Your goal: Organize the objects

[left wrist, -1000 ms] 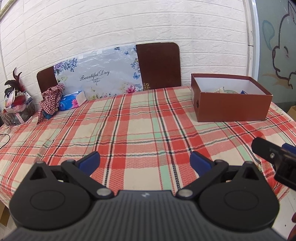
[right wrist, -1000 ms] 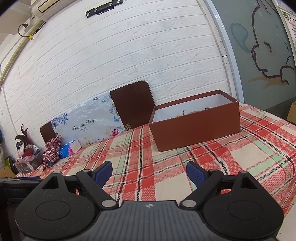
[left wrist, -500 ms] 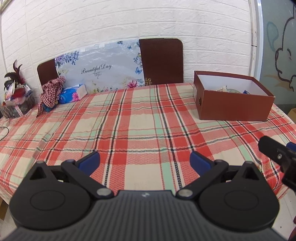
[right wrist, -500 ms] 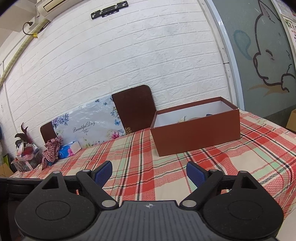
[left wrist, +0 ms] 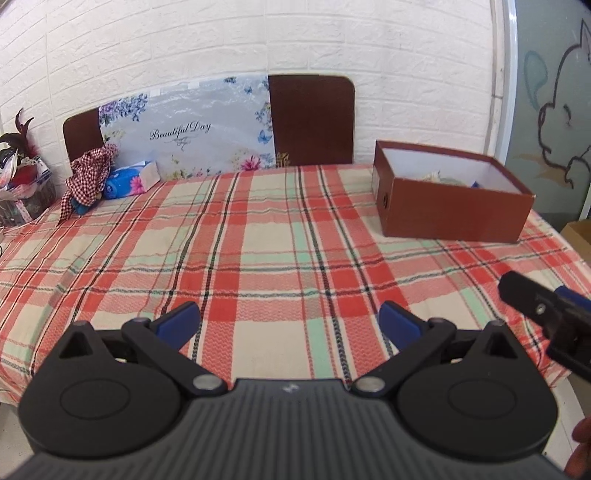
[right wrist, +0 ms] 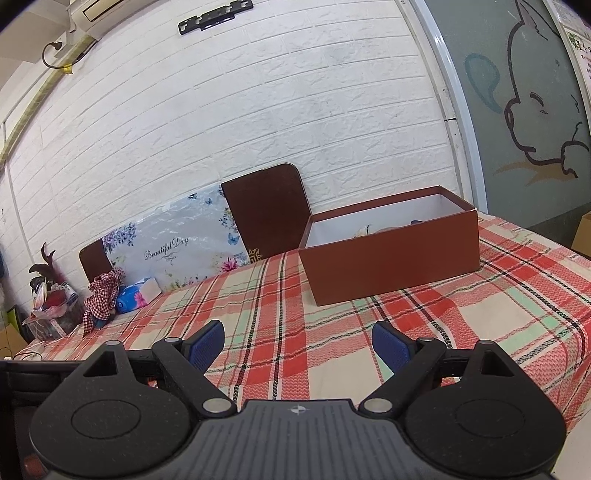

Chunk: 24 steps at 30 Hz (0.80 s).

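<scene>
White brick wall (left wrist: 332, 40); plaid-covered table (left wrist: 258, 258); brown chair back (left wrist: 312, 120).

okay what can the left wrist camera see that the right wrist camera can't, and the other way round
Only the left wrist view shows the right gripper at its right edge, beside the open left gripper. Only the right wrist view shows the black wall bracket and the air conditioner high on the wall. Both show the brown box, the plaid tablecloth, the tissue pack and the Beautiful Day board.
</scene>
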Each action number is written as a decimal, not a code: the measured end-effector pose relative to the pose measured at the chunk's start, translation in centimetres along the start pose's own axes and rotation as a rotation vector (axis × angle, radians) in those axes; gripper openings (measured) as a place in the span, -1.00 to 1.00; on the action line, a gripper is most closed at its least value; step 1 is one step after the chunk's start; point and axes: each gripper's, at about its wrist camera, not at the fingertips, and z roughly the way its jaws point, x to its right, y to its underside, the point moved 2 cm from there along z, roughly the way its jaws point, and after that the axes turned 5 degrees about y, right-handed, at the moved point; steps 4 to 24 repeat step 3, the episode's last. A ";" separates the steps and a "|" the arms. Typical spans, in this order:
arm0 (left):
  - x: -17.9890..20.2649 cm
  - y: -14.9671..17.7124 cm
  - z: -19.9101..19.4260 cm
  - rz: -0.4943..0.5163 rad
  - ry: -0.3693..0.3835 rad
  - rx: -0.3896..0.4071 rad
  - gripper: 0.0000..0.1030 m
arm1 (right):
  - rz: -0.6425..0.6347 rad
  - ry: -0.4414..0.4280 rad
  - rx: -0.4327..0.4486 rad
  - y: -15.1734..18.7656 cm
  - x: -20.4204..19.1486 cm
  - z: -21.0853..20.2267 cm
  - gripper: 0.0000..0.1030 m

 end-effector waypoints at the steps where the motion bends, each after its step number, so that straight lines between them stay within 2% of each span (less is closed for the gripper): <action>1: 0.1 0.0 -0.1 0.003 0.004 0.007 1.00 | -0.001 0.000 0.000 0.0 0.0 0.0 0.71; 24: 0.3 0.0 -0.1 0.015 0.003 0.007 1.00 | 0.001 0.003 0.000 0.0 -0.1 0.0 0.71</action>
